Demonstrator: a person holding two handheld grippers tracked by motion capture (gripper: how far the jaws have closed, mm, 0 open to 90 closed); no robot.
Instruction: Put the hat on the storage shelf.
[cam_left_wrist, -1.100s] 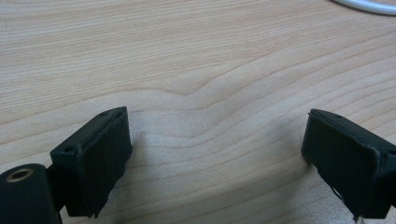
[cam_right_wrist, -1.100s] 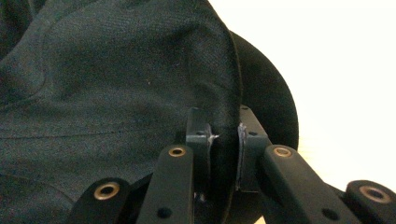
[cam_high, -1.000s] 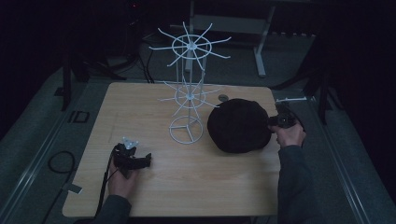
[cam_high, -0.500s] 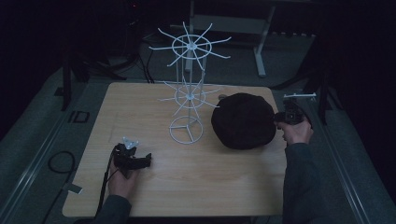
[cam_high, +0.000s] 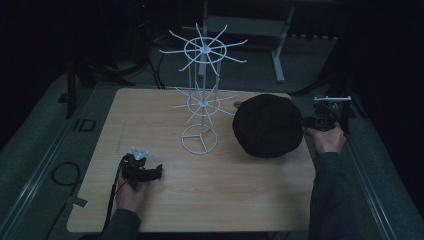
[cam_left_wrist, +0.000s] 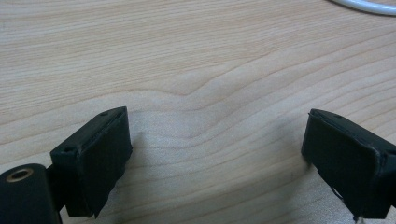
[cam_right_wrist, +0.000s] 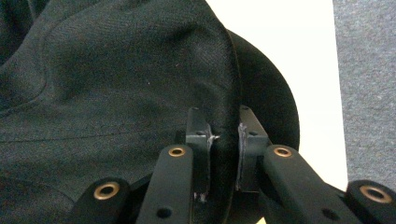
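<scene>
Left to right across the wooden table.

Left gripper: resting low near the front left of the table, held in the person's left hand. Jaws spread wide in the left gripper view, nothing but bare wood grain between the pads. Idle; no part in the work at present.

Centre: white wire rack, upright on its ring base, two tiers of radiating prongs, all prongs bare. A sliver of the base ring visible at the top edge of the left gripper view.

Right of centre: black cap, just beside the rack, crown toward the rack, brim toward the table's right edge. Appears lifted or tilted off the surface at the brim side, though contact at the far side hard to judge in the dim light.

Right gripper: at the table's right edge, in the person's right hand. Jaws pressed together on the cap's edge where brim meets crown, fabric pinched firmly between the pads.

Step judged in hand: cap grasped and being raised, presumably for hanging on the rack.

Next move, as judged: carry the cap up and leftward, keep the pinch, bring the crown's opening over a prong tip, lower until the prong bears the weight, then release. Risk: snagging neighbouring prongs or nudging the light rack.
</scene>
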